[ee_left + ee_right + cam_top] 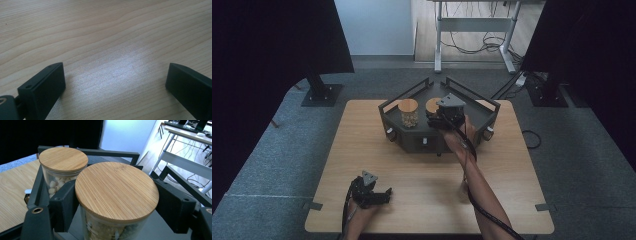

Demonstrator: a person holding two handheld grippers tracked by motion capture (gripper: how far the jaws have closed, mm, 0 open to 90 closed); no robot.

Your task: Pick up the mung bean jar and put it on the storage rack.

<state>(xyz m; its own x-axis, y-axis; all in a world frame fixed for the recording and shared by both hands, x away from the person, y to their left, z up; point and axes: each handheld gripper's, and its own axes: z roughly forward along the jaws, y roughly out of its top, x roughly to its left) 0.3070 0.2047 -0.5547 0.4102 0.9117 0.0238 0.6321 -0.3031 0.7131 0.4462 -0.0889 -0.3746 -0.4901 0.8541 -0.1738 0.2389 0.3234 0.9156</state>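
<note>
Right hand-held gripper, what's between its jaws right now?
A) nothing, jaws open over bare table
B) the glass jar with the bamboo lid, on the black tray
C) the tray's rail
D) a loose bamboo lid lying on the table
B: in the right gripper view the right hand-held gripper has both jaws pressed against the sides of the near jar, just under its bamboo lid, over the black tray.

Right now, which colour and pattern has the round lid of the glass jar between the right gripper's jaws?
The round bamboo lid is light tan with fine parallel grain stripes, clearest in the right gripper view.

- Jar lids (116, 188): pale bamboo, fine straight stripes.
- Tray (412, 137): dark grey.
- Counter (377, 160): light wood grain.
- Tongs (117, 210): matt black.
</note>
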